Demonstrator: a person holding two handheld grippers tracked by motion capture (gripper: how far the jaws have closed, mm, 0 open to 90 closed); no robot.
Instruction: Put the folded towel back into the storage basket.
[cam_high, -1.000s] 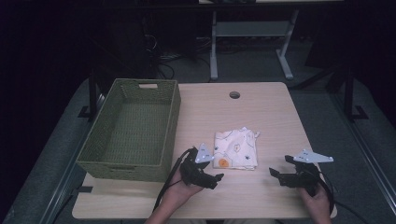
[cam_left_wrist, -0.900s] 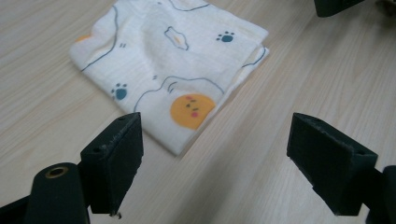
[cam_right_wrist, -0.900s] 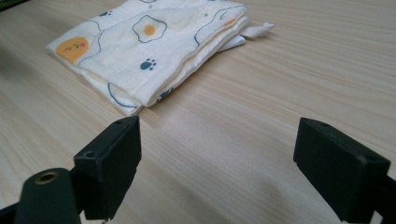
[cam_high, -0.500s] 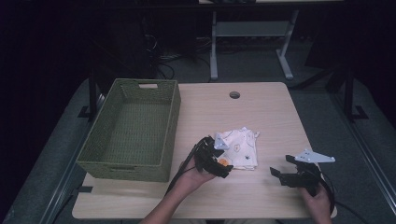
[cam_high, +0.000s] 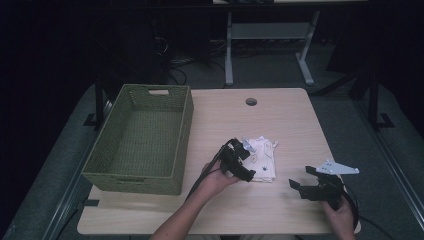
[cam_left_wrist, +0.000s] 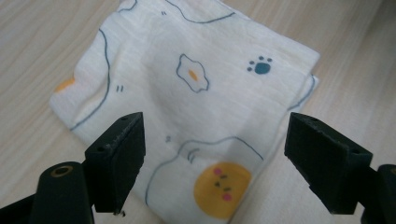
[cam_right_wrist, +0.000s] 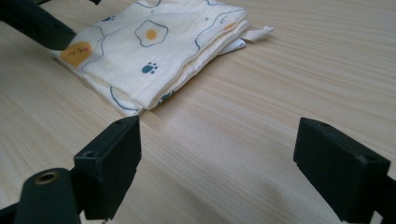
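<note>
Folded cloth (cam_high: 261, 159) lies flat on the counter (cam_high: 280, 115), a little past centre toward 5 o'clock, well apart from the woven green basket (cam_high: 142, 140) at the 9 o'clock side. Cloth is cream, printed with fried eggs, paw marks and a round orange face.

Left gripper (cam_high: 239, 162) hangs right over the cloth's 9 o'clock edge, hand behind it. In the left gripper view its jaws stand wide, one to each side of the cloth (cam_left_wrist: 187, 102); the orange-face corner sits between them at 6 o'clock, fabric spreading away toward 12. Cannot tell whether the jaw tips touch the fabric; nothing is pinched.

Right gripper (cam_high: 305, 186) sits near the counter's 5 o'clock corner, apart from the cloth, grey plate on top. Right gripper view: jaws wide, bare wood between them; the cloth (cam_right_wrist: 154, 51) lies beyond at about 11 o'clock, its folded edge nearest the left-hand jaw, not touching

Small round hole (cam_high: 251, 102) in the counter at 12 o'clock
</note>
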